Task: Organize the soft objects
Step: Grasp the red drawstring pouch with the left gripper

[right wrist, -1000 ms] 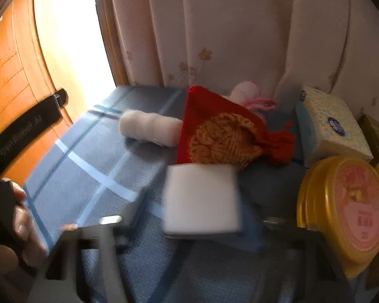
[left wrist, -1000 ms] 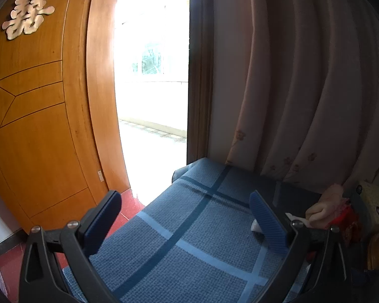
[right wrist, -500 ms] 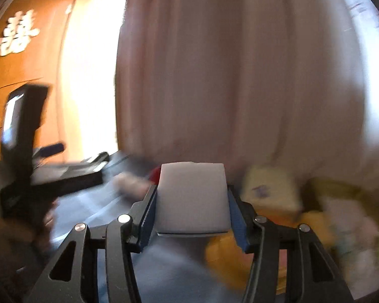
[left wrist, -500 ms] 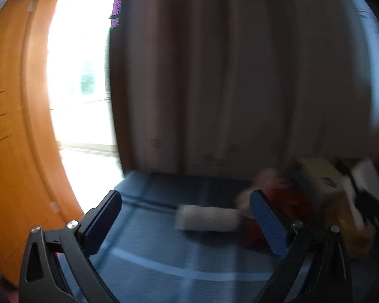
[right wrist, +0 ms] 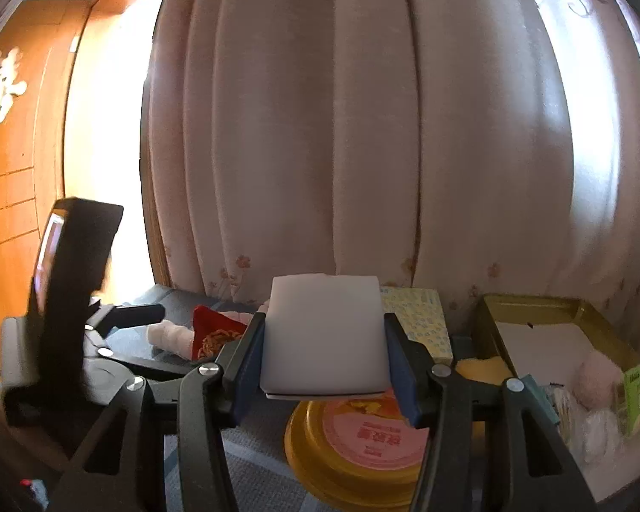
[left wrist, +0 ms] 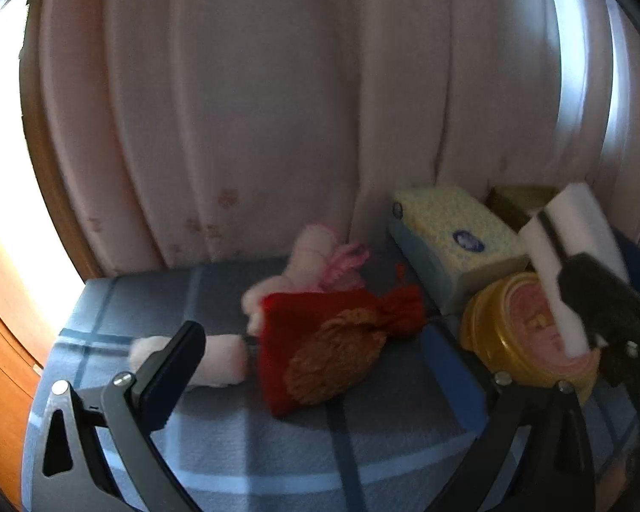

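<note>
The white rectangular foam sponge [right wrist: 323,335] sits clamped between the blue pads of your right gripper [right wrist: 324,367], held up in the air above the round yellow tin with the pink lid [right wrist: 362,439]. Your left gripper [left wrist: 315,367] is spread wide with nothing between its fingers, poised over the blue plaid cloth-covered surface [left wrist: 243,439]. Near the back edge of that surface lie a red knitted pouch with an orange yarn patch [left wrist: 320,354], a white rolled towel [left wrist: 217,360] touching its left side, and a pale pink plush toy [left wrist: 311,256] just behind it. At the back right corner a yellow patterned tissue box [left wrist: 448,234] rests beside the tin, and farther right stands an open gold-coloured box [right wrist: 546,337] holding soft items.
</note>
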